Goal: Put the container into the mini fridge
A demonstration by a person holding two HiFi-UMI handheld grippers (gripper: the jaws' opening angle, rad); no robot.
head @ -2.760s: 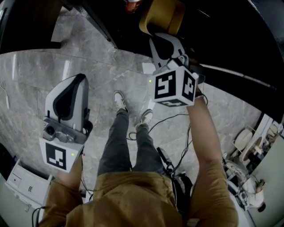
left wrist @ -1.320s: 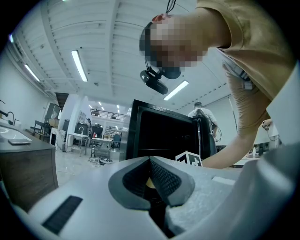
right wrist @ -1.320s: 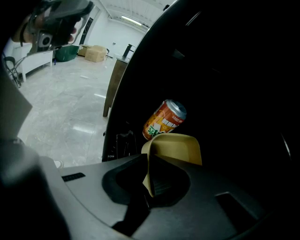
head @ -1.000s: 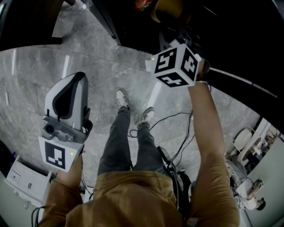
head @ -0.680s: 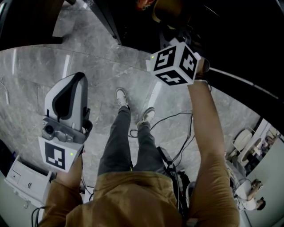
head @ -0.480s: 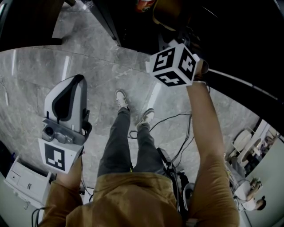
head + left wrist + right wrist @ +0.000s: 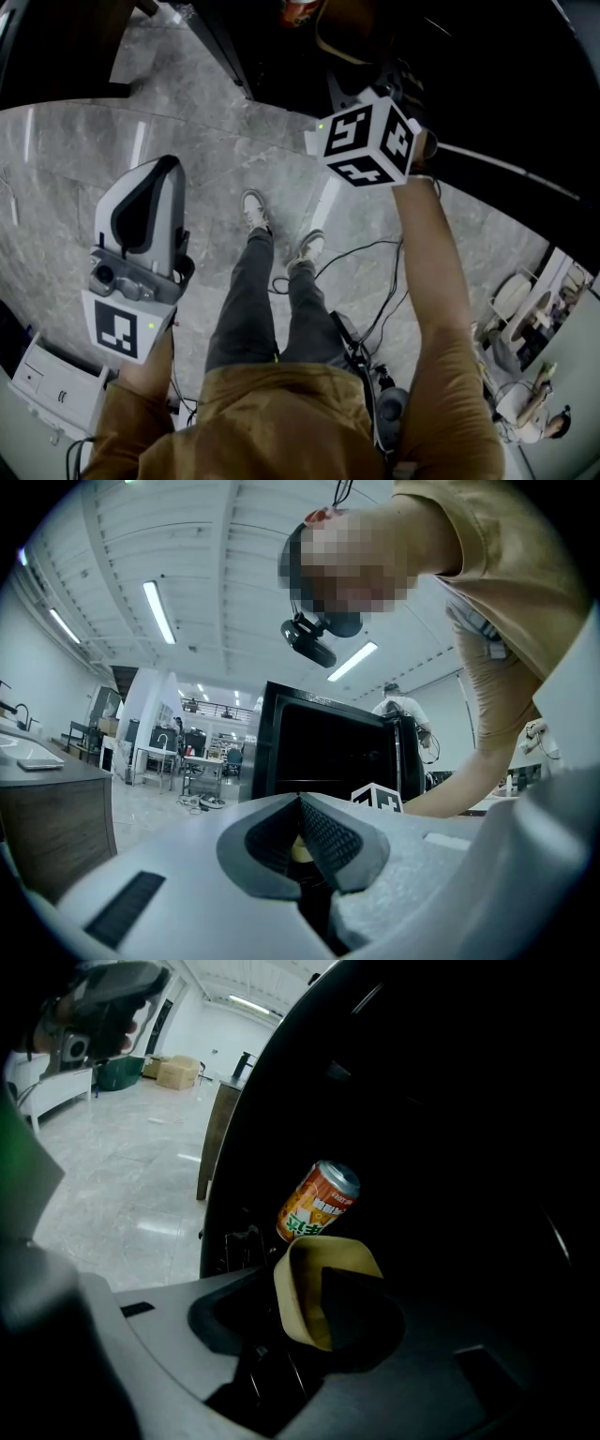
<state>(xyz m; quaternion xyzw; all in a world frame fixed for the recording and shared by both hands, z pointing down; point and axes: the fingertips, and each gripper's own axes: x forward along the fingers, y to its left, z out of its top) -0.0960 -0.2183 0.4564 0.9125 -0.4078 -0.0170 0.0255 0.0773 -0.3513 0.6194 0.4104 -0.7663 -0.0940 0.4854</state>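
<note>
The tan container (image 7: 292, 1302) stands inside the black mini fridge (image 7: 450, 1147), just in front of an orange drink can (image 7: 319, 1202). My right gripper (image 7: 298, 1309) reaches into the fridge. Its jaws have just been opening and now stand wide, one outside the container's wall and one inside, with the pads off it. In the head view only its marker cube (image 7: 366, 141) shows against the dark fridge (image 7: 487, 84); the container (image 7: 345, 39) is a dim shape beyond. My left gripper (image 7: 161, 173) hangs level over the floor, shut and holding nothing.
Black cables (image 7: 366, 253) trail across the grey marble floor by the person's shoes (image 7: 253, 211). A white box (image 7: 56, 394) lies at the lower left. The fridge door's edge (image 7: 220, 42) runs along the upper left. A wooden cabinet (image 7: 47, 808) stands left of the fridge (image 7: 328, 752).
Since the earliest frame my right gripper has gone up and deeper into the dark fridge with the container. Over the last second it hardly shifted. The left gripper has kept still.
</note>
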